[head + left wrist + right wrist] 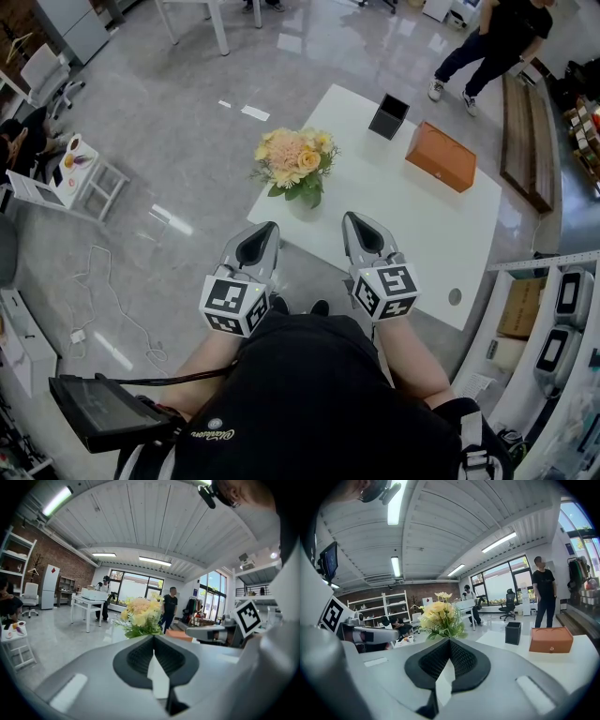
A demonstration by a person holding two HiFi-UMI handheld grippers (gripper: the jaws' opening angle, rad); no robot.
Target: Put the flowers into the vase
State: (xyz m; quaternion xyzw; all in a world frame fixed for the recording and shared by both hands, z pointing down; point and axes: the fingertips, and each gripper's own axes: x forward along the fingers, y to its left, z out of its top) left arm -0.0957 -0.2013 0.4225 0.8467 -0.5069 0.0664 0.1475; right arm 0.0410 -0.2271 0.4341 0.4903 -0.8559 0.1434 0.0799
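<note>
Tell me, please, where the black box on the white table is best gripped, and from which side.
Probably by one thin wall at the rim of the black box, coming from above: it stands upright and its top appears open, so one gripper jaw can go inside and one outside. The right gripper, now shut, is the nearer one.

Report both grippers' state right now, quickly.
Left gripper: closed, holding nothing.
Right gripper: closed, holding nothing.
</note>
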